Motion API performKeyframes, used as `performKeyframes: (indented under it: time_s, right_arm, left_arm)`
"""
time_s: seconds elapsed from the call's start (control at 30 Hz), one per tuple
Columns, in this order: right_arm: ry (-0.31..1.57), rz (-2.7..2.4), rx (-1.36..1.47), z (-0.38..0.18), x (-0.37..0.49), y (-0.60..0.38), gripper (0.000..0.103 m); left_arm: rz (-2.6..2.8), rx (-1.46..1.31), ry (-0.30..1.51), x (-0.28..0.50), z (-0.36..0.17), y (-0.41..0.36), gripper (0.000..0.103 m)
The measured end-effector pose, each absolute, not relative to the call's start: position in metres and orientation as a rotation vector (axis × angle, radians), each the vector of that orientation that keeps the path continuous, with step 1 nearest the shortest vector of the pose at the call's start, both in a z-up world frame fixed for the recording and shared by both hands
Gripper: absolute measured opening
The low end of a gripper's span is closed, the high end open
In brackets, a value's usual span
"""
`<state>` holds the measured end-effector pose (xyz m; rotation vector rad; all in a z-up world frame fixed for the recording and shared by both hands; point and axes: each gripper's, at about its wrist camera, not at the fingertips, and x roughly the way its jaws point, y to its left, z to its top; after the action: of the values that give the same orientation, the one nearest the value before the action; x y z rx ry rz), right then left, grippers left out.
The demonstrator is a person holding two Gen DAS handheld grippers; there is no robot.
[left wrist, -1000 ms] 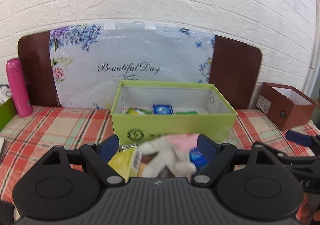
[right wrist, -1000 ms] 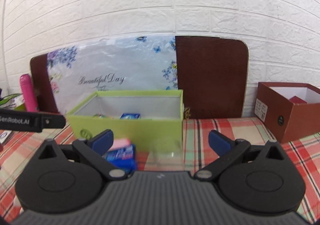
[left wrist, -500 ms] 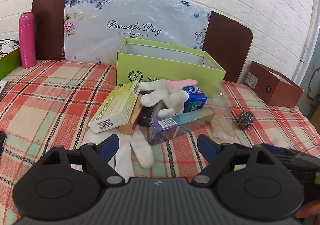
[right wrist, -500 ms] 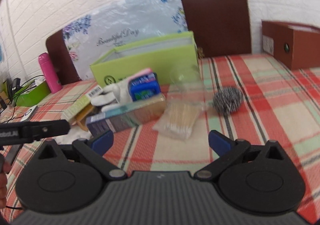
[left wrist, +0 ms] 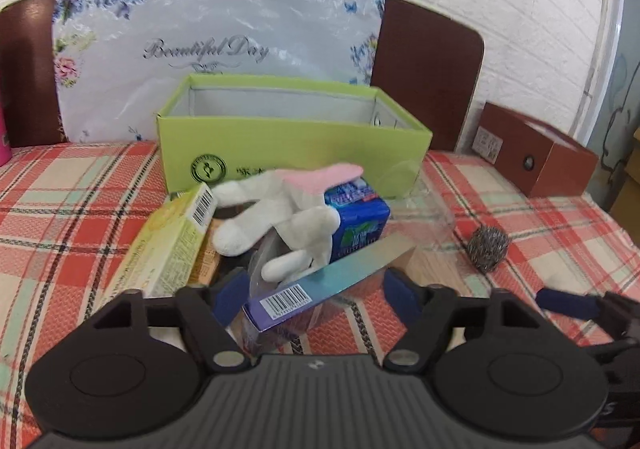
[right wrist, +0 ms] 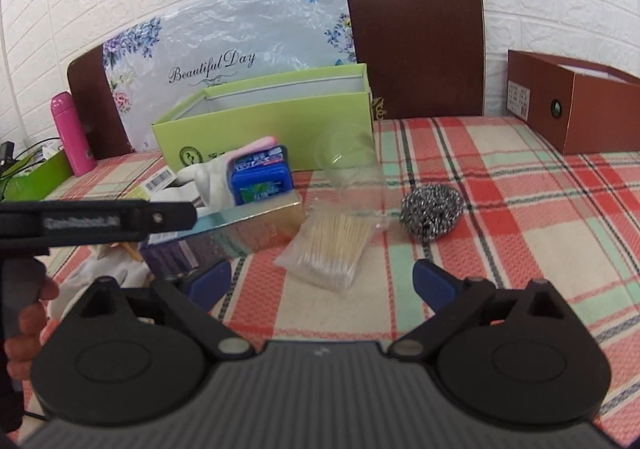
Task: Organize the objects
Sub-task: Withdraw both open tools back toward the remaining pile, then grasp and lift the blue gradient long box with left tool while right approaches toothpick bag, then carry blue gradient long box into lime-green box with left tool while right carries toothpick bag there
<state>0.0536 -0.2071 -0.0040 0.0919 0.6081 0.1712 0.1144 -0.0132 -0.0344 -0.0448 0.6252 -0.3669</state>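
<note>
A pile lies before the green box [left wrist: 292,153], which also shows in the right wrist view [right wrist: 264,129]. In it are a long teal-purple carton [left wrist: 320,289], a white glove with a pink cuff [left wrist: 288,209], a blue packet [left wrist: 356,221] and a yellow carton [left wrist: 168,245]. My left gripper [left wrist: 316,299] is open, its fingers on either side of the teal-purple carton's near end. My right gripper [right wrist: 322,283] is open and empty, just in front of a bag of cotton swabs [right wrist: 332,245]. A steel scourer [right wrist: 432,213] and a clear plastic cup [right wrist: 352,173] lie beside it.
A brown box [right wrist: 576,105] stands at the right by the white brick wall. A pink bottle [right wrist: 72,133] and a green tray [right wrist: 36,177] stand at the left. A floral plastic bag [left wrist: 216,45] leans on a brown board behind the green box. A checked cloth covers the table.
Both grippers dropped from above the green box toward the table, then moved in on the pile. The left now straddles the teal-purple carton's end; the right has neared the swab bag.
</note>
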Motion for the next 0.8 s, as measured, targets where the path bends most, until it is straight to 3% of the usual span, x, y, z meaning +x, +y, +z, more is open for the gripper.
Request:
performKeyframes:
  time_s: [0.07,0.1,0.2,0.43,0.5,0.57,0.63,0.8]
  right_arm:
    - [0.606,0.168,0.096,-0.004,0.055,-0.209,0.099]
    - [0.611,0.171,0.093,-0.005,0.056,-0.210,0.099]
    - [0.626,0.169,0.086,-0.008,0.061,-0.211,0.096]
    - [0.665,0.151,0.095,-0.017,0.084,-0.211,0.092]
    - [0.678,0.152,0.097,-0.019,0.089,-0.210,0.091]
    - [0.678,0.157,0.098,-0.020,0.089,-0.210,0.091]
    - [0.683,0.156,0.105,-0.021,0.090,-0.211,0.091]
    - [0.707,0.153,0.107,-0.026,0.100,-0.210,0.091]
  left_arm:
    - [-0.363,-0.006,0.609,0.114,-0.037,-0.015,0.050]
    - [-0.358,0.013,0.609,0.113,-0.037,-0.016,0.037]
    - [-0.406,-0.028,0.640,0.105,-0.035,-0.009,0.024]
    - [-0.388,-0.010,0.651,0.090,-0.041,-0.014,0.023]
    - [-0.362,-0.007,0.623,0.095,-0.037,-0.013,0.024]
    - [-0.343,-0.015,0.593,0.100,-0.033,-0.012,0.032]
    - [-0.307,-0.005,0.569,0.105,-0.032,-0.012,0.066]
    - [-0.313,0.042,0.604,0.121,-0.045,-0.017,0.068]
